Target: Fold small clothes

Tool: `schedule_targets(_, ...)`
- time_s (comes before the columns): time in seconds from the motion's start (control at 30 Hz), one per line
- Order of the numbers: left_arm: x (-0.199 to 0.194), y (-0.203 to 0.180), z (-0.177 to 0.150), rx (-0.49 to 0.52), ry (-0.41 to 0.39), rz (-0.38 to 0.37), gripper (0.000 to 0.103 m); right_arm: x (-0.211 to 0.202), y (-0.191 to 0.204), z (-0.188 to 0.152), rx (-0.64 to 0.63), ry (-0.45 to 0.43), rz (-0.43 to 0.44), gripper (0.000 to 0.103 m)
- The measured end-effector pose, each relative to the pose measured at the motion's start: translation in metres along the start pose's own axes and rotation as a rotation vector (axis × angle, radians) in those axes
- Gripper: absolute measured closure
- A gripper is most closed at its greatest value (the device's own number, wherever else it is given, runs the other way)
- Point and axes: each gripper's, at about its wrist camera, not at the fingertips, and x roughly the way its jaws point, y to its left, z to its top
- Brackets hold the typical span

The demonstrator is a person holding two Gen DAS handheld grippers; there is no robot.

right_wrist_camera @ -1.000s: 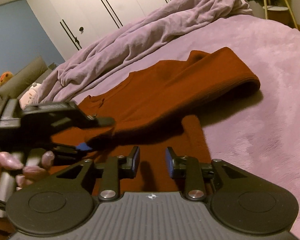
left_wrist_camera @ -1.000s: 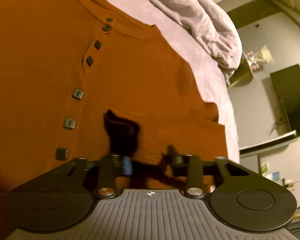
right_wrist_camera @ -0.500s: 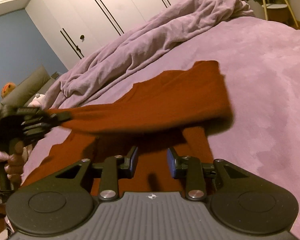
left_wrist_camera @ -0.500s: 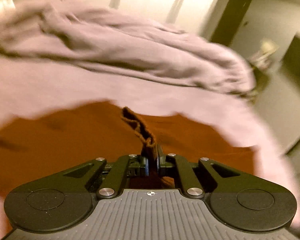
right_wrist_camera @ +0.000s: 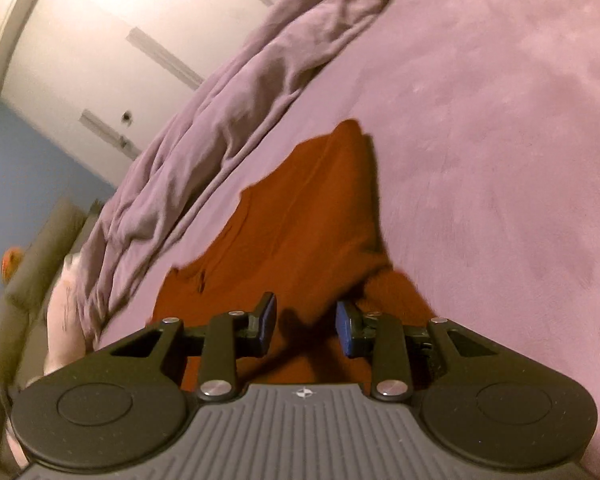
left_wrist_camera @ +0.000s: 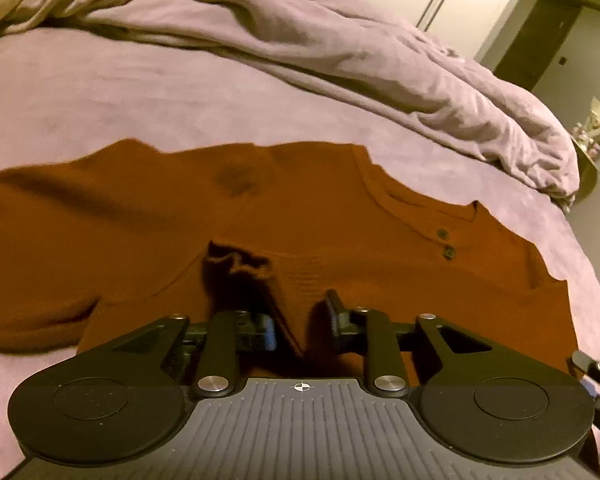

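Observation:
A rust-orange buttoned shirt [left_wrist_camera: 300, 208] lies spread on the purple bed, its placket buttons [left_wrist_camera: 443, 234] to the right. A dark sleeve cuff [left_wrist_camera: 236, 264] rests on the shirt just ahead of my left gripper [left_wrist_camera: 300, 326]. Its jaws are opening, with a clear gap and only flat cloth below them. In the right wrist view the shirt [right_wrist_camera: 308, 216] runs away from my right gripper [right_wrist_camera: 306, 326], which hovers open over its near part with nothing between the blue pads [right_wrist_camera: 268, 320].
A crumpled lilac duvet [left_wrist_camera: 340, 40] is heaped along the far side of the bed cover [left_wrist_camera: 140, 92]. White wardrobe doors [right_wrist_camera: 120, 40] and a sofa [right_wrist_camera: 32, 272] stand beyond the bed. The bed's edge falls away at the right of the left wrist view.
Half a second ago my left gripper was shut on the sleeve cuff and carrying it across; now the jaws are apart and the cuff lies on the shirt. The right gripper has rolled.

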Motion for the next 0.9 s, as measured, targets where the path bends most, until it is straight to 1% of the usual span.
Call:
schedule_targets(0.03, 0.0, -0.003, 0.001, 0.016, -0.002, 0.009, 0.092, 0.004, -0.002, 0.004, 0.032, 0.0, -0.003, 0.075)
schedule_targets(0.07, 0.0, -0.005, 0.003, 0.031, -0.005, 0.017, 0.093, 0.008, -0.004, 0.007, 0.054, 0.001, -0.011, 0.079)
schedule_targets(0.1, -0.001, -0.009, 0.005, 0.049, -0.017, 0.023, 0.094, 0.012, -0.004, 0.009, 0.053, 0.004, -0.025, 0.086)
schedule_targets(0.17, -0.005, -0.017, 0.008, 0.088, -0.066, 0.009, 0.094, 0.017, 0.001, 0.01, -0.008, -0.002, -0.071, 0.095)
schedule_targets(0.2, -0.009, -0.021, 0.01, 0.102, -0.103, -0.011, 0.094, 0.015, 0.005, 0.011, -0.053, -0.026, -0.082, 0.096)
schedule_targets(0.27, -0.018, -0.027, 0.012, 0.12, -0.165, -0.061, 0.094, 0.005, 0.008, 0.011, -0.1, -0.097, -0.094, 0.097)
schedule_targets(0.3, -0.019, -0.031, 0.012, 0.138, -0.185, -0.075, 0.094, -0.002, 0.008, 0.01, -0.114, -0.143, -0.098, 0.097)
schedule_targets(0.33, -0.018, -0.034, 0.011, 0.163, -0.191, -0.069, 0.094, -0.006, 0.007, 0.01, -0.13, -0.17, -0.105, 0.097)
schedule_targets(0.37, -0.014, -0.038, 0.01, 0.19, -0.181, -0.05, 0.094, -0.007, 0.007, 0.007, -0.156, -0.179, -0.12, 0.097)
schedule_targets(0.4, -0.007, -0.039, 0.007, 0.214, -0.155, -0.024, 0.094, -0.005, 0.006, 0.004, -0.185, -0.17, -0.141, 0.097)
schedule_targets(0.5, 0.006, -0.032, -0.004, 0.214, -0.084, 0.012, 0.093, 0.0, 0.003, -0.002, -0.251, -0.14, -0.165, 0.099)
schedule_targets(0.57, 0.003, -0.023, -0.011, 0.195, -0.06, -0.008, 0.089, -0.001, 0.0, 0.0, -0.247, -0.104, -0.144, 0.098)
schedule_targets(0.6, 0.002, -0.019, -0.014, 0.189, -0.049, -0.017, 0.084, -0.004, -0.001, 0.001, -0.242, -0.092, -0.138, 0.098)
schedule_targets(0.63, 0.0, -0.016, -0.015, 0.189, -0.05, -0.026, 0.083, -0.006, -0.001, 0.003, -0.241, -0.079, -0.132, 0.098)
schedule_targets(0.67, -0.001, -0.014, -0.016, 0.189, -0.048, -0.037, 0.08, -0.008, 0.0, 0.003, -0.241, -0.07, -0.132, 0.097)
schedule_targets(0.7, -0.002, -0.013, -0.014, 0.182, -0.043, -0.045, 0.075, -0.013, 0.001, 0.004, -0.235, -0.068, -0.128, 0.094)
schedule_targets(0.73, -0.002, -0.01, -0.012, 0.156, -0.034, -0.062, 0.071, -0.017, 0.002, 0.003, -0.225, -0.073, -0.12, 0.093)
schedule_targets(0.77, -0.002, -0.008, -0.011, 0.125, -0.027, -0.082, 0.065, -0.02, 0.003, 0.002, -0.212, -0.078, -0.112, 0.092)
schedule_targets(0.83, 0.001, -0.001, -0.004, 0.033, -0.018, -0.114, 0.064, -0.02, 0.004, 0.0, -0.18, -0.081, -0.098, 0.09)
schedule_targets(0.87, 0.004, 0.001, -0.001, -0.003, -0.009, -0.132, 0.065, -0.018, 0.003, 0.0, -0.17, -0.079, -0.098, 0.09)
schedule_targets(0.9, 0.007, 0.002, 0.002, -0.017, 0.001, -0.142, 0.069, -0.015, 0.004, -0.001, -0.161, -0.075, -0.102, 0.09)
